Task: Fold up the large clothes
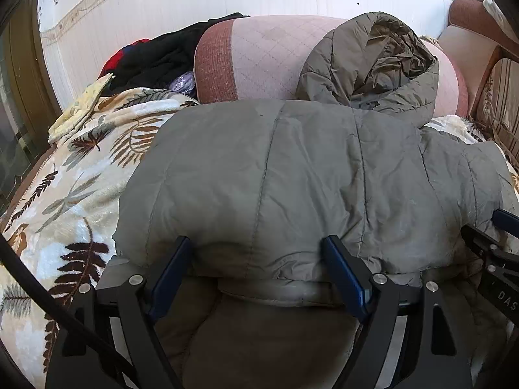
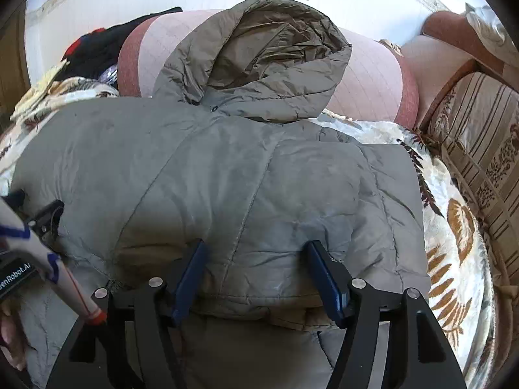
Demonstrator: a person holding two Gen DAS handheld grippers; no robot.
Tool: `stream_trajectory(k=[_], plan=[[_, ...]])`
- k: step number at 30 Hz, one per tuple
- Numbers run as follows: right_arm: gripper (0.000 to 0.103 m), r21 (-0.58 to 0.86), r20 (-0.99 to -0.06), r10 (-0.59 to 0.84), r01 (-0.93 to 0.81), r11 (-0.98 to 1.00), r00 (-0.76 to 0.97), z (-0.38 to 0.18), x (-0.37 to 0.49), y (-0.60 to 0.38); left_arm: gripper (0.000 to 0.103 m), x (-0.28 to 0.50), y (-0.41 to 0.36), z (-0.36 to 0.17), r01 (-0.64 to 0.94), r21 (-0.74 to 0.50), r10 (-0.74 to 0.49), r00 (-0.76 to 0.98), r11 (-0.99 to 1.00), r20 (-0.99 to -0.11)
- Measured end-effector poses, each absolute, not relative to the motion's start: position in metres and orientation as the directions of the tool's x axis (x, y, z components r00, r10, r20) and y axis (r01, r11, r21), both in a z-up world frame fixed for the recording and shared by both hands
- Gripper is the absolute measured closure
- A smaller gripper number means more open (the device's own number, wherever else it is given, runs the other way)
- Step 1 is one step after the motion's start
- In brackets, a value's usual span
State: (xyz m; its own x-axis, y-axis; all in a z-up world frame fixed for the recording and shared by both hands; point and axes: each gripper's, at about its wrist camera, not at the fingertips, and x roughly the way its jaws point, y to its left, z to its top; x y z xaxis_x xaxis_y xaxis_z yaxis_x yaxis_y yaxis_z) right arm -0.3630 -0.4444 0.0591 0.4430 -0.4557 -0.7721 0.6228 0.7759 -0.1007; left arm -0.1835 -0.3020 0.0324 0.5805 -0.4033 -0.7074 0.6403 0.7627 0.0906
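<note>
A grey-green puffer jacket (image 1: 292, 178) lies folded on a leaf-print blanket (image 1: 65, 194), with its hood (image 1: 382, 61) propped against a pink bolster behind it. My left gripper (image 1: 259, 243) stands wide at the jacket's near fold, towards its left side. The puffy edge bulges between the blue pads without being pinched. In the right wrist view the same jacket (image 2: 227, 168) fills the middle. My right gripper (image 2: 256, 246) is at the near fold on the right side, its jaws apart with the fold loosely between them. Each gripper shows at the edge of the other's view.
The pink bolster (image 1: 266, 61) with red-brown ends lies along the back. A heap of black and red clothes (image 1: 155, 55) sits at the back left. A striped sofa cushion (image 2: 480, 149) borders the blanket on the right. A hand and patterned sleeve (image 2: 29, 253) hold the left gripper.
</note>
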Motion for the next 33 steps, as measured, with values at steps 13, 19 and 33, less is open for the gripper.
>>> stream_trajectory(k=[13, 19, 33], plan=[[0.032, -0.123, -0.771, -0.467, 0.617, 0.777, 0.434, 0.0566, -0.3630, -0.4432, 0.021, -0.1863, -0.3037, 0.0316, 0.636, 0.121, -0.389, 0.599, 0.762, -0.700], [0.029, -0.123, -0.770, -0.468, 0.620, 0.775, 0.433, 0.0563, -0.3637, -0.4440, 0.021, -0.1871, -0.3039, 0.0316, 0.635, 0.128, -0.385, 0.603, 0.762, -0.698], [0.027, -0.096, -0.772, -0.454, 0.624, 0.776, 0.445, 0.0584, -0.3680, -0.4477, 0.021, -0.1873, -0.3045, 0.0314, 0.634, 0.128, -0.384, 0.604, 0.763, -0.699]])
